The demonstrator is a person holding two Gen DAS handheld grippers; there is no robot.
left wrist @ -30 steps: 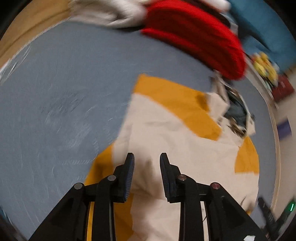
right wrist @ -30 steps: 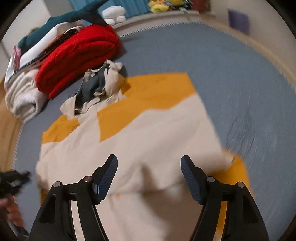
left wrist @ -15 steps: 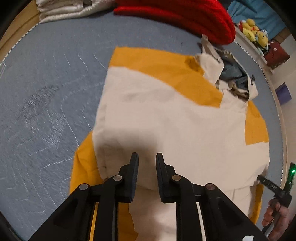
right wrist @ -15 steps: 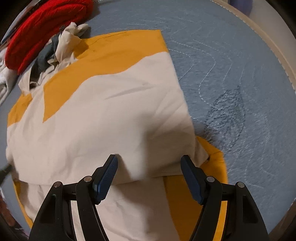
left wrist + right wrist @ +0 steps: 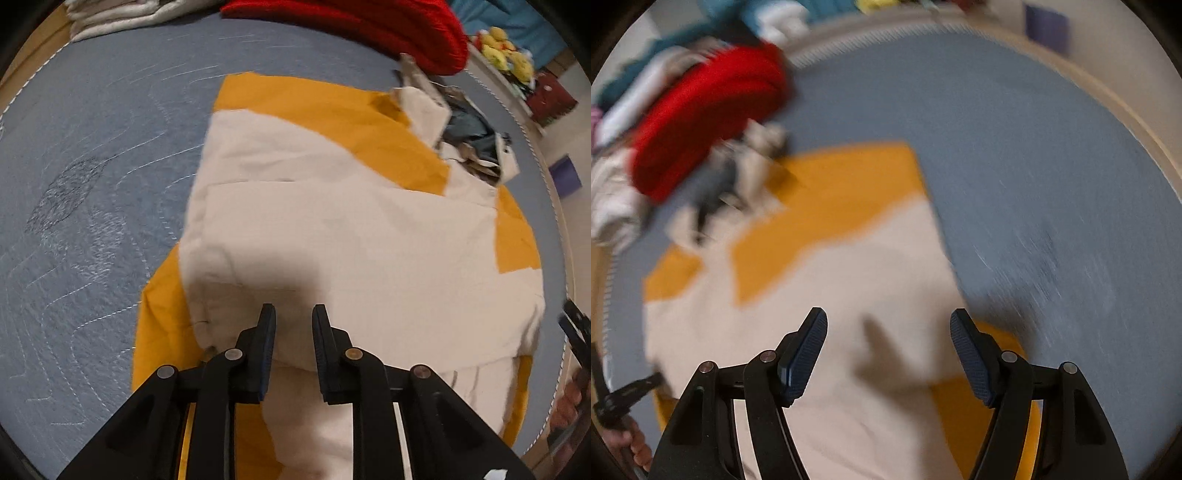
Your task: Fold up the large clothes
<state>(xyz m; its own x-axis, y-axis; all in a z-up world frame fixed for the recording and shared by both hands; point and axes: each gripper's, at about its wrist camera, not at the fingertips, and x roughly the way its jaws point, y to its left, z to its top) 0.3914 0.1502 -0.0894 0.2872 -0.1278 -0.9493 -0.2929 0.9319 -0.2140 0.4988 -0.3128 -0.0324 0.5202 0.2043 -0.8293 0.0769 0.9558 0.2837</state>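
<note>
1. Left gripper [image 5: 289, 325]: the jaws stand a narrow gap apart over the near fold edge of the cream and mustard-yellow fabric garment [image 5: 332, 221]. Cloth shows in the gap, but the view does not settle whether it is pinched, so I cannot tell if they are clenched or released.

2. Right gripper [image 5: 888, 332]: the jaws are spread wide and released, holding nothing, and they hover above the cream panel of the garment [image 5: 831, 295]. This view is blurred.

3. Garment location: it lies partly folded on the round blue-grey quilted mat [image 5: 92, 166]. A cream layer is doubled over the yellow one. A yellow band shows at 12 o'clock in the left wrist view, a yellow corner [image 5: 162, 314] at 9 o'clock of the jaws. A crumpled collar or hood with dark lining [image 5: 469, 136] sits at 2 o'clock.

4. Step in hand, as judged: setting down and squaring the fold just laid.
   - Align the cream edge parallel with the yellow band.
   - Release low, so the layer does not slide.
   - Smooth creases outward from the centre.
   - Tuck the crumpled collar flat before the next fold.

5. Surroundings: a thick folded red knit [image 5: 369, 26] lies at 12 o'clock, touching the collar region. Keep the garment apart from it.
</note>
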